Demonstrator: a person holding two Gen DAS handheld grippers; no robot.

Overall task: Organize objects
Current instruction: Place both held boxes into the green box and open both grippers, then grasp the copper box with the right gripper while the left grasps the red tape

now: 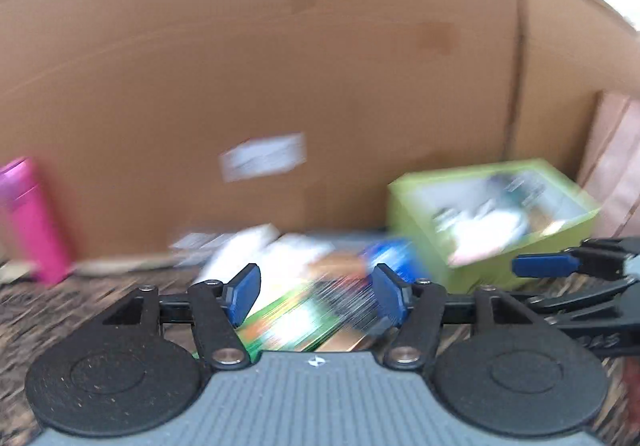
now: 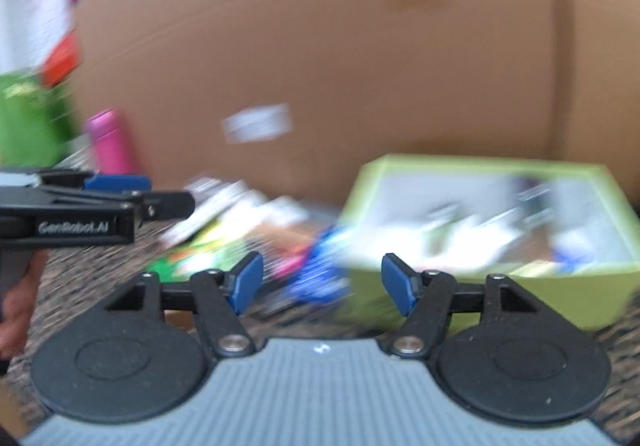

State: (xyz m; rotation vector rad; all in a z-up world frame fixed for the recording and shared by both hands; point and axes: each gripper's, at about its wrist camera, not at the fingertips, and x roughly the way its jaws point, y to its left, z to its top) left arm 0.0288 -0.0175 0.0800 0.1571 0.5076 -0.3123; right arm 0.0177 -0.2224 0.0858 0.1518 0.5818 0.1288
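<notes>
Both views are motion-blurred. My left gripper (image 1: 316, 294) is open and empty above a green and orange packet (image 1: 296, 322) on the dark patterned surface. My right gripper (image 2: 320, 284) is open and empty, above a blue and pink item (image 2: 316, 274). A lime-green box (image 1: 492, 214) with a pictured top lies to the right; it also shows in the right wrist view (image 2: 492, 230). White packets (image 1: 256, 250) lie behind. A pink bottle (image 1: 32, 222) stands at the left, also in the right wrist view (image 2: 110, 142).
A big cardboard box wall (image 1: 280, 66) closes the back in both views (image 2: 340, 46). The right gripper shows at the right edge of the left view (image 1: 544, 266); the left gripper shows at the left of the right view (image 2: 116, 182). A green pack (image 2: 28, 118) stands far left.
</notes>
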